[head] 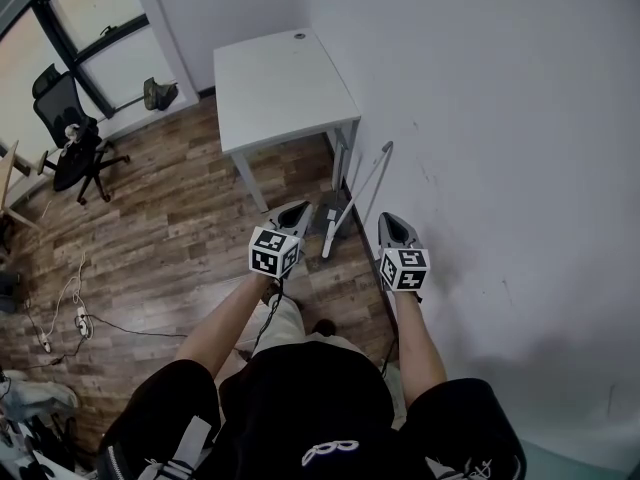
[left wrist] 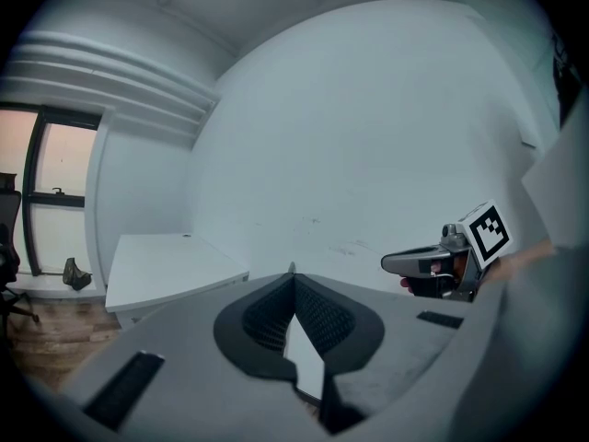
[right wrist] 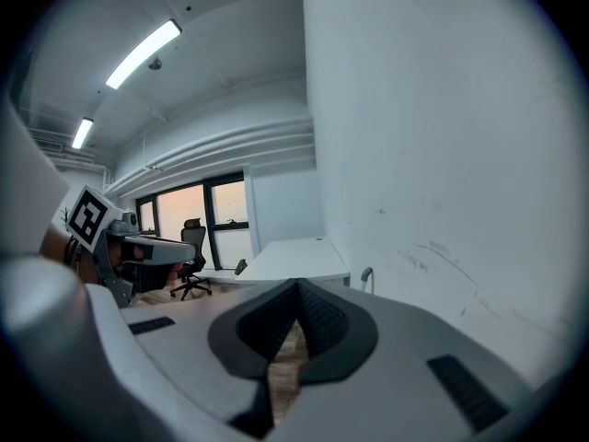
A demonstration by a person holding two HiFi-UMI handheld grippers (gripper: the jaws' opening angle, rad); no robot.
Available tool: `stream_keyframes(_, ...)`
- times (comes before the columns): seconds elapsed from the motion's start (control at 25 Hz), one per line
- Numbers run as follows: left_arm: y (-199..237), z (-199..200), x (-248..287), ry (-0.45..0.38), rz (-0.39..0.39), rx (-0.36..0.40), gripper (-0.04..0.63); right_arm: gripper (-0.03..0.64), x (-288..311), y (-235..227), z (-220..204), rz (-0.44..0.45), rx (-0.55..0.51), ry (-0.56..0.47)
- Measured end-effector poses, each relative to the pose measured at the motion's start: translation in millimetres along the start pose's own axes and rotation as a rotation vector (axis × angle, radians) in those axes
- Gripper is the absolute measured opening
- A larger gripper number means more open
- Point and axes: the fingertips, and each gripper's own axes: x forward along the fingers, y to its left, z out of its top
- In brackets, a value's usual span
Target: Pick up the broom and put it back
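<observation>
1. Two grippers show in the head view: the left gripper [head: 293, 211] and the right gripper [head: 395, 224] hang apart above the wood floor [head: 160, 238]. Just ahead, the broom [head: 356, 200] leans on the wall [head: 480, 118] beside the white table [head: 285, 78].
2. Left gripper view: the jaws meet at the tips and hold nothing.
3. Right gripper view: the jaws are pressed together and empty. The broom's handle top pokes up beside the table.

Office: white desk [head: 285, 78], swivel chair [head: 70, 128]
</observation>
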Motion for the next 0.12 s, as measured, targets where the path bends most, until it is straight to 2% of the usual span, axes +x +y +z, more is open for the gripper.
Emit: stream_keyframes(0.12, -2.3, -0.4, 1.3, 0.000, -0.006, 0.004, 0.017, 0.023, -1.4, -1.5, -1.8, -0.001, 0.001, 0.000)
